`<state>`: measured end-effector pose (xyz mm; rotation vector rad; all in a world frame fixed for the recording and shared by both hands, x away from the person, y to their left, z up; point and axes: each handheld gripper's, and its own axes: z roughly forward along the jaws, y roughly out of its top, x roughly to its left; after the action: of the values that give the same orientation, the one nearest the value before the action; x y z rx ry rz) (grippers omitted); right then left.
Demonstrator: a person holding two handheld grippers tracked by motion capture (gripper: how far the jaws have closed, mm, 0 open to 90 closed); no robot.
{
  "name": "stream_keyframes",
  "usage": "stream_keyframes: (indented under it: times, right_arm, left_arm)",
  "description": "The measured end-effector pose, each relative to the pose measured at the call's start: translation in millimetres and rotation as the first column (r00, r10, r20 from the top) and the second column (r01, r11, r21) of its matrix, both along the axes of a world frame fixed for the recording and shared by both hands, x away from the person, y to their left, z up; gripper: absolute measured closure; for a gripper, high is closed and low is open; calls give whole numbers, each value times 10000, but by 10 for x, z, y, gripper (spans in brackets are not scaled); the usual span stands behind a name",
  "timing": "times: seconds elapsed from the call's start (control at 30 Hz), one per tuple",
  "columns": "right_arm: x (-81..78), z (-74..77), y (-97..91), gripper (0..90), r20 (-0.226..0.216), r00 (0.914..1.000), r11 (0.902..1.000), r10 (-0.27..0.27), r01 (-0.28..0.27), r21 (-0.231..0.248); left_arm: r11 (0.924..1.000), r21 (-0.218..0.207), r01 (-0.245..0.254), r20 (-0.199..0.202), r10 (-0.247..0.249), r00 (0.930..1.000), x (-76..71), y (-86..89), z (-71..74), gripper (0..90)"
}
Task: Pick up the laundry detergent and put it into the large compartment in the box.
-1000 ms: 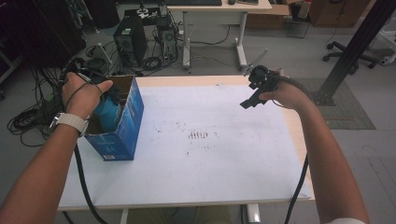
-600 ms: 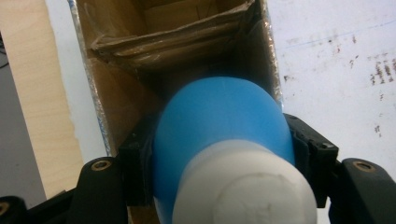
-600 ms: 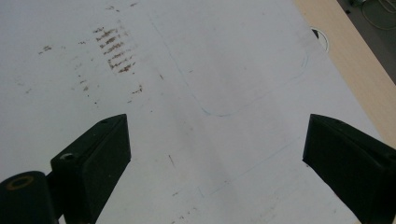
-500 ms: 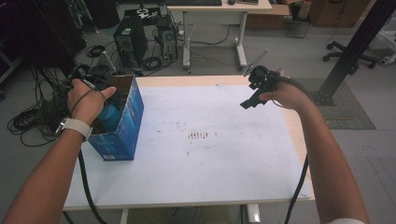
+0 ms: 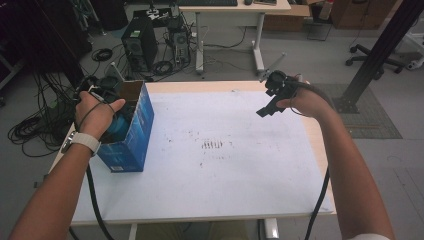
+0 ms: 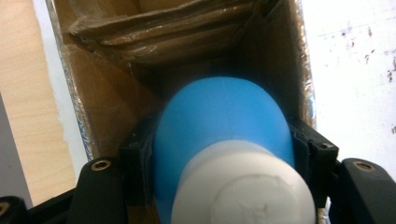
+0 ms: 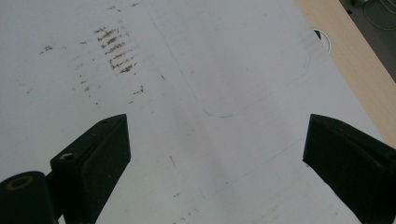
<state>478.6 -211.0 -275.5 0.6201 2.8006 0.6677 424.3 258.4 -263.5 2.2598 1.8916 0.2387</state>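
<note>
Blue bottle (image 6: 219, 126) pinched by left gripper (image 6: 219, 154) | cardboard box (image 5: 142, 120) walls around | right gripper (image 7: 217, 154) spread

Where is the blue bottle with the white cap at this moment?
In the left gripper view, the blue bottle sits clamped in the left gripper, inside the open cardboard box at the table's left edge.
</note>
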Motion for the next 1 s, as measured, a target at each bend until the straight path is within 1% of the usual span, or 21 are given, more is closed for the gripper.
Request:
stream_keyframes:
  times: [0.23,0.33,0.53,0.57,1.0]
  right_arm:
    - [0,-6,12,76,-20,10000,10000,8,-8,-36]
    - [3,-10,15,76,-29,10000,10000,11,-11,-37]
    - [9,-10,14,76,-8,10000,10000,45,-45,-36]
    - [9,-12,12,76,-21,10000,10000,13,-13,-24]
    - [19,-30,15,76,-61,10000,10000,26,-27,-52]
  left_arm:
    - [10000,-18,46,66,-46,10000,-1,-2,-29,373]
    - [10000,54,44,0,-44,10000,-1,2,-48,373]
    - [9999,150,82,-208,-79,9998,2,7,-139,373]
    - [9999,148,77,-171,-74,9998,1,5,-146,373]
    - [9999,107,47,-178,-45,9998,28,15,-158,372]
